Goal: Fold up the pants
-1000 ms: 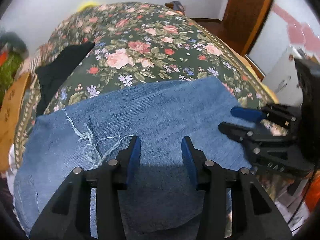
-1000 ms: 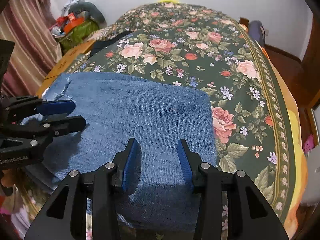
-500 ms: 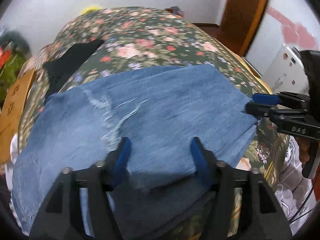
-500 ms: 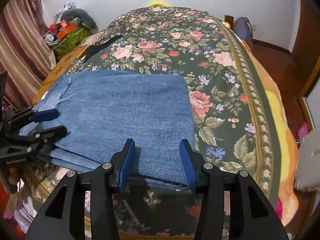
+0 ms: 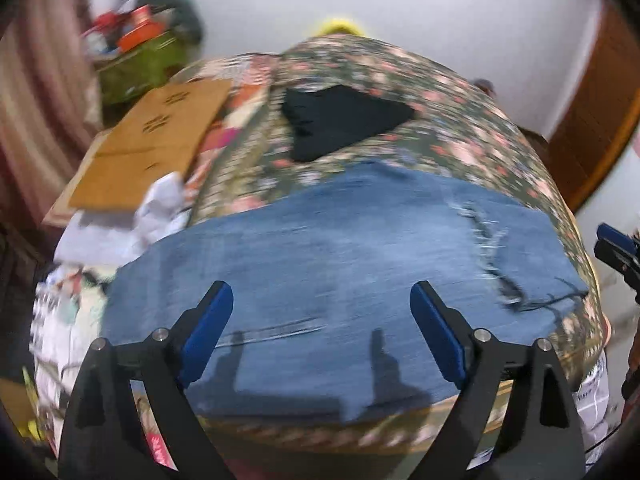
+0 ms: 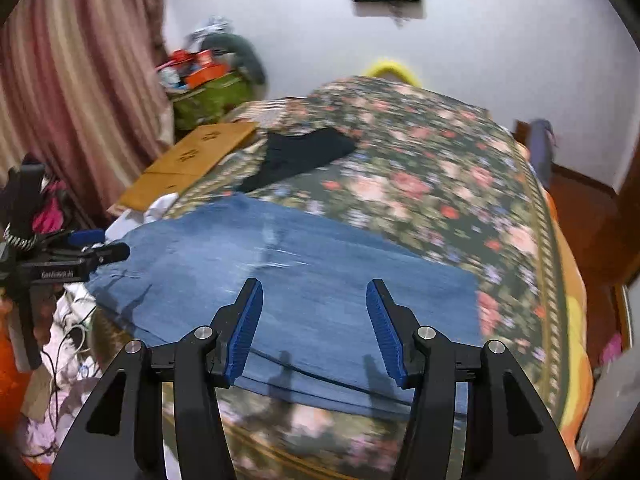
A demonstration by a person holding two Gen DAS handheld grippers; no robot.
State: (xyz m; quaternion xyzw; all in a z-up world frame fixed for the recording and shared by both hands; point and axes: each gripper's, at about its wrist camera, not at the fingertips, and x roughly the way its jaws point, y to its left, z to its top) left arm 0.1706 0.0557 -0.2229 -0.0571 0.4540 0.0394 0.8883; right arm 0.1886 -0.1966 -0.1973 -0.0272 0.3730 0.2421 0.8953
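Observation:
The blue jeans point(image 5: 340, 264) lie folded flat on the near end of the floral bed, with a frayed rip point(image 5: 486, 240) toward their right side. They also show in the right wrist view point(image 6: 304, 280). My left gripper point(image 5: 322, 324) is wide open and empty, held back above the jeans' near edge. My right gripper point(image 6: 315, 328) is open and empty above the near edge too. In the right wrist view the left gripper point(image 6: 100, 246) shows at the far left. In the left wrist view the right gripper's tip point(image 5: 616, 244) shows at the right edge.
A black garment point(image 5: 340, 120) lies on the floral bedspread point(image 6: 440, 184) beyond the jeans. A cardboard sheet point(image 5: 148, 144) and piled clothes point(image 5: 80, 292) sit left of the bed. A green bag with clutter point(image 6: 208, 88) and a curtain point(image 6: 72, 92) stand at the far left.
Both grippers have pulled back and up from the jeans and swung their view leftward. The left gripper's jaws have opened wider. The jeans stay folded on the bed.

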